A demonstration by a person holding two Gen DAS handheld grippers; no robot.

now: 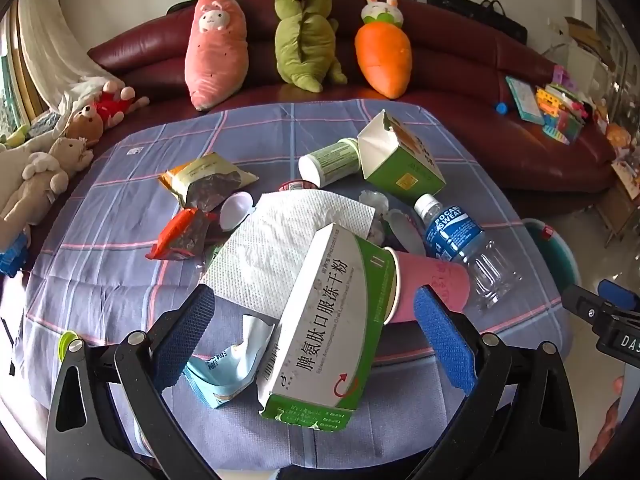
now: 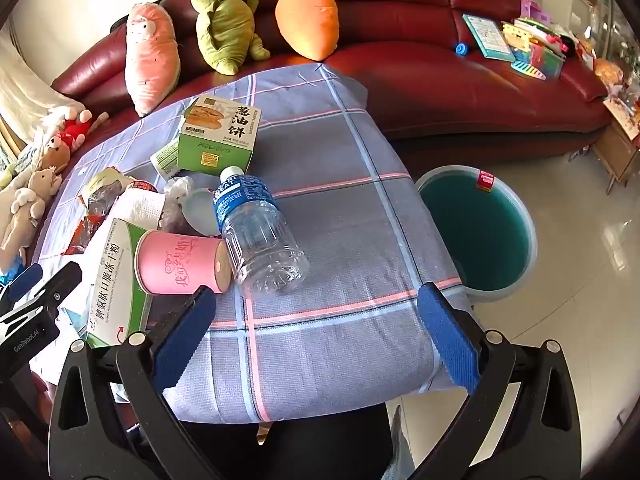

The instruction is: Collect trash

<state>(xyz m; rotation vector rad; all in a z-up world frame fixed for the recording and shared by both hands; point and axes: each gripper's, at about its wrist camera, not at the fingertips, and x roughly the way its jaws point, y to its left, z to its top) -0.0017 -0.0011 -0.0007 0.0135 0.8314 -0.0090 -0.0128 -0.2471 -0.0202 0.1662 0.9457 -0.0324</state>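
With both the left gripper (image 1: 316, 332) and right gripper (image 2: 316, 340) spread wide and empty, the medicine box (image 1: 320, 328) lying on the table's cloth (image 2: 340, 220) between the left fingers looks light and crushable, best pinched across its narrow sides

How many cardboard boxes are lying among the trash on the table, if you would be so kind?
2. The long white-and-green medicine box lies nearest, between the left gripper's open fingers. The green pancake box sits at the far side, beside the white bottle. Others may be hidden under the paper towel.
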